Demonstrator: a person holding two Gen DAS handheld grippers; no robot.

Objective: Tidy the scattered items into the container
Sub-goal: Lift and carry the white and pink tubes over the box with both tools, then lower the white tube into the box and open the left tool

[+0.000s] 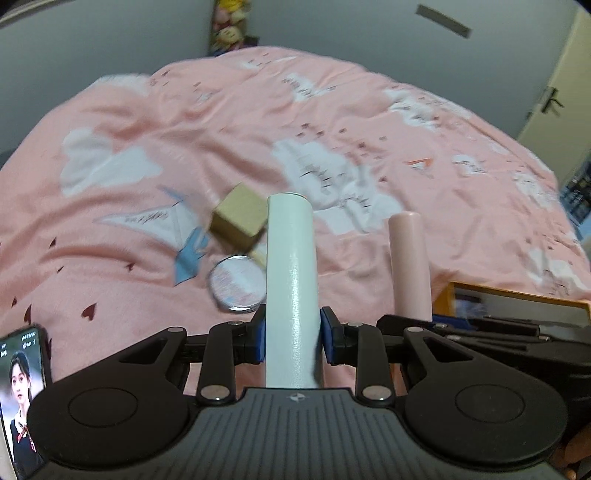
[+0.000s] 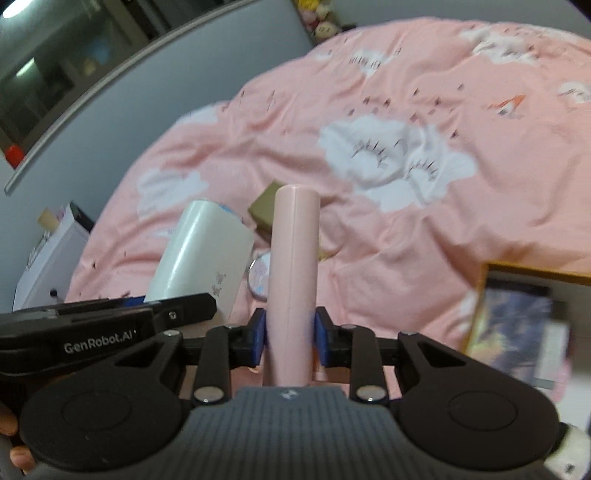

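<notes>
My left gripper [image 1: 293,332] is shut on a white tube [image 1: 291,258], its blue pads pressing both sides. The tube stands up over the pink bedspread [image 1: 332,110]. My right gripper [image 2: 290,334] is shut on a pink tube [image 2: 293,266], held just to the right of the white one [image 2: 203,254]. On the bed beyond them lie a small brown cardboard box [image 1: 238,218] and a round silver-rimmed tin [image 1: 238,282]. The wooden-rimmed container [image 2: 535,271] sits at the lower right with printed items inside; its edge [image 1: 517,295] also shows behind the right gripper.
A phone [image 1: 22,387] with a lit screen lies at the lower left of the bed. A white box [image 2: 48,258] stands beside the bed on the left. Plush toys [image 1: 229,26] sit against the far wall, and a door [image 1: 554,92] is at the right.
</notes>
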